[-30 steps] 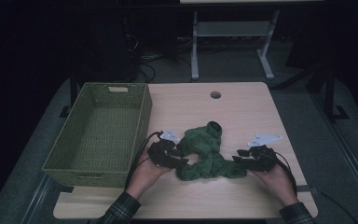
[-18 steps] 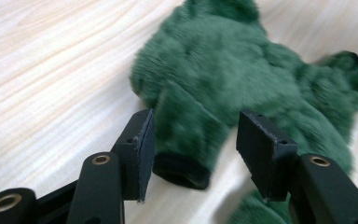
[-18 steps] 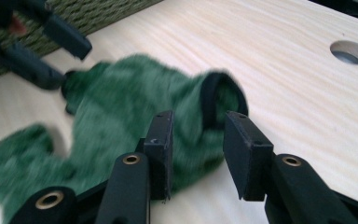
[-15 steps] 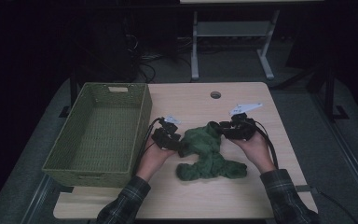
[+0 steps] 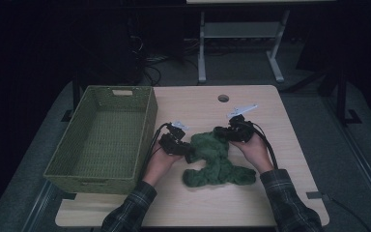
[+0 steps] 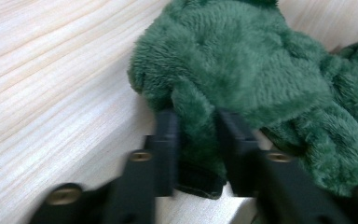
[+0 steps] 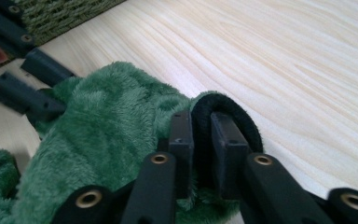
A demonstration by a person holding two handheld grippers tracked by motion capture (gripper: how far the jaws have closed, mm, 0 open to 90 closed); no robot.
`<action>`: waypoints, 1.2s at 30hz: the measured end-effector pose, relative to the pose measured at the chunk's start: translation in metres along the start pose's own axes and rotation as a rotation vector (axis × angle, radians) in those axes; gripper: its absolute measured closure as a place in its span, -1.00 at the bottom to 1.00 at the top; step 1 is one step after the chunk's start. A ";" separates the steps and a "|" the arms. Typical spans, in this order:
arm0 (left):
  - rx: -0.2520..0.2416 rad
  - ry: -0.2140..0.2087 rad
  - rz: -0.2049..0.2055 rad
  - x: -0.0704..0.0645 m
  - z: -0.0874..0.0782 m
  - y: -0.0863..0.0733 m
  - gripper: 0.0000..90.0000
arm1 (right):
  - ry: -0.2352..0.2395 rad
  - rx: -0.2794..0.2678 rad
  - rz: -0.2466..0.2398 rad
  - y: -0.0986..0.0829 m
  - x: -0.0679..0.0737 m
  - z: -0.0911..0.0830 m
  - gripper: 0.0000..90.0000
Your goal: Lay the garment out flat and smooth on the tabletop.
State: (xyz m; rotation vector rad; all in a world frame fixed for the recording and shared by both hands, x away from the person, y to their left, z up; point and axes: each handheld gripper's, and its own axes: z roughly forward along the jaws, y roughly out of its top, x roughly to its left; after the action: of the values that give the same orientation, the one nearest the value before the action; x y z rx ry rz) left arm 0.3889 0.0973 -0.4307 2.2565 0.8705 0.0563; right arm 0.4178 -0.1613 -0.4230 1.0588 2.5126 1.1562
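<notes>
A fluffy dark green garment (image 5: pixel 215 157) lies bunched on the light wooden table (image 5: pixel 193 104), its lower part curling toward the front. My left gripper (image 5: pixel 189 153) is at its left edge, shut on a fold of the green fabric (image 6: pixel 196 122). My right gripper (image 5: pixel 218 133) is at its upper right corner, shut on the garment's black-trimmed edge (image 7: pixel 200 128). In the right gripper view the left gripper's black jaws reach into the green pile (image 7: pixel 107 121) from the upper left.
A green woven basket (image 5: pixel 104 137) stands empty on the table's left side, close beside my left hand. A round cable hole (image 5: pixel 223 98) sits near the far edge. Behind the table stands a white metal frame (image 5: pixel 241 38) on a dark floor.
Both grippers moved away from the front edge toward the table's middle, and the right one swung inward. The garment's upper part has been drawn up with them.
</notes>
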 end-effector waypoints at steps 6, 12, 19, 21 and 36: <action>-0.029 -0.002 0.014 -0.002 -0.006 0.006 0.93 | -0.009 -0.023 -0.017 0.001 0.001 -0.010 0.80; -0.098 0.026 0.046 -0.006 -0.025 0.021 0.94 | -0.024 -0.100 -0.054 0.004 0.003 -0.037 0.79; -0.143 0.027 0.142 -0.027 -0.043 0.025 0.94 | -0.004 -0.186 -0.092 -0.010 0.019 -0.073 0.77; -0.141 0.010 0.168 -0.035 -0.042 0.020 0.94 | 0.008 -0.200 -0.106 -0.023 0.027 -0.081 0.77; 0.022 -0.056 0.222 -0.056 -0.008 -0.017 0.94 | 0.067 -0.042 -0.062 -0.106 0.050 -0.065 0.79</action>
State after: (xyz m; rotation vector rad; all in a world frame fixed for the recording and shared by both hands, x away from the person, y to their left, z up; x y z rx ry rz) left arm 0.3339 0.0774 -0.4238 2.3555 0.5911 0.0843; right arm 0.2967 -0.2138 -0.4490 0.9394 2.5402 1.2419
